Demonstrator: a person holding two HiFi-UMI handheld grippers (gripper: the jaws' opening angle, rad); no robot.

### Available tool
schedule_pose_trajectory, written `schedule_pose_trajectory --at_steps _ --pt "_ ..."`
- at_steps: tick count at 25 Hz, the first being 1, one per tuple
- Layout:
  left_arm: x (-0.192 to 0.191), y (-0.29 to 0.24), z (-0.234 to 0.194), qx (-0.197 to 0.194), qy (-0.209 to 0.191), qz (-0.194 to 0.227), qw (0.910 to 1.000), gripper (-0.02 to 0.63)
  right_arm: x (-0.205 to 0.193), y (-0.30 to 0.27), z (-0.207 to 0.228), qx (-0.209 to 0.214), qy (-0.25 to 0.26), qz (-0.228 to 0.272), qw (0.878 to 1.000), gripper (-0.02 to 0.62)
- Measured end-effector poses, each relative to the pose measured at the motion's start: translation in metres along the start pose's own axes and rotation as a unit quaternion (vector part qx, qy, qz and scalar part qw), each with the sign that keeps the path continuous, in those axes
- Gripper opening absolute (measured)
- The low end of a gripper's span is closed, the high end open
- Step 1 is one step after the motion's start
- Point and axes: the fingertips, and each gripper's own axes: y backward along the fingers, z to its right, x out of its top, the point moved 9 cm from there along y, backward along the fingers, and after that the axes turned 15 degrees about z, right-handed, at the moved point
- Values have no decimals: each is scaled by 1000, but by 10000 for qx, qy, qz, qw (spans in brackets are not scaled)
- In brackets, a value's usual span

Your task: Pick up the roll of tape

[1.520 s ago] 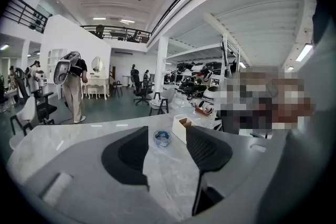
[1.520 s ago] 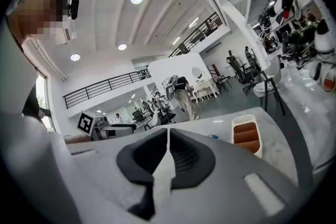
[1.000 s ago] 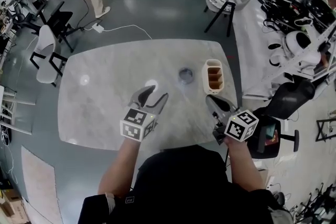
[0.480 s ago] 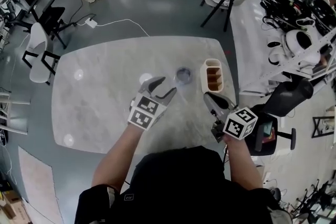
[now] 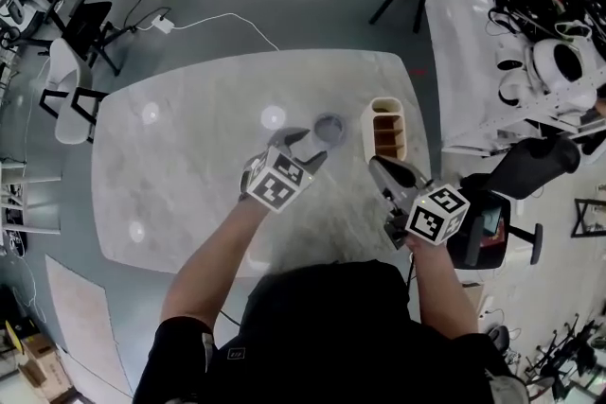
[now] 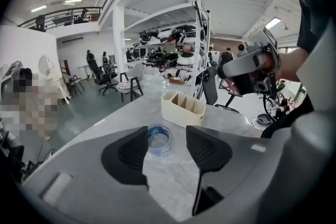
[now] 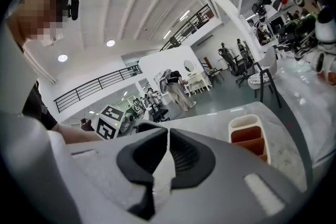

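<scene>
- My left hand-held gripper [image 5: 311,145] stands wide, its jaws having just been opening, and nothing sits between them yet.
- The clear, blue-tinted roll of tape [image 5: 329,127] lies flat on the grey marble table [image 5: 180,175], toward its far edge. It is just ahead of those jaws, in line with their gap.
- My right hand-held gripper [image 5: 379,166], closed and empty, hangs farther off near the right edge.
</scene>
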Motion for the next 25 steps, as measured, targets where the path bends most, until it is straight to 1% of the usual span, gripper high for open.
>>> schedule_pose_trajectory --at_steps 4,7,11,14,20,22,23,25 --pt "-12 -32 -1 -233 -144 -382 9989 239 -4 3 21 -85 -152 -75 9998 15" --pt "-21 -55 -1 -431 -357 -636 9964 239 -7 6 38 -136 -216 -91 9996 15" --pt "-37 -82 2 -673 -648 -964 9910 241 -14 11 53 -198 -300 -145 9992 15" --pt "-45 -102 5 -839 -737 -1162 9869 244 -17 16 63 -275 -417 -149 9986 15" --pt "-58 -138 6 -1078 -925 -1488 9786 242 -19 23 86 -383 -490 -209 9978 15" --pt "-64 -147 7 -1162 -1043 -1647 9739 242 -21 26 91 -435 -522 -224 9974 15" --pt "-68 -152 7 -1221 -1157 -1753 9700 242 -21 27 95 -457 -536 -231 9973 15" --pt "-76 -160 8 -1378 -1435 -1993 9595 242 -21 28 100 -491 -559 -241 9969 15"
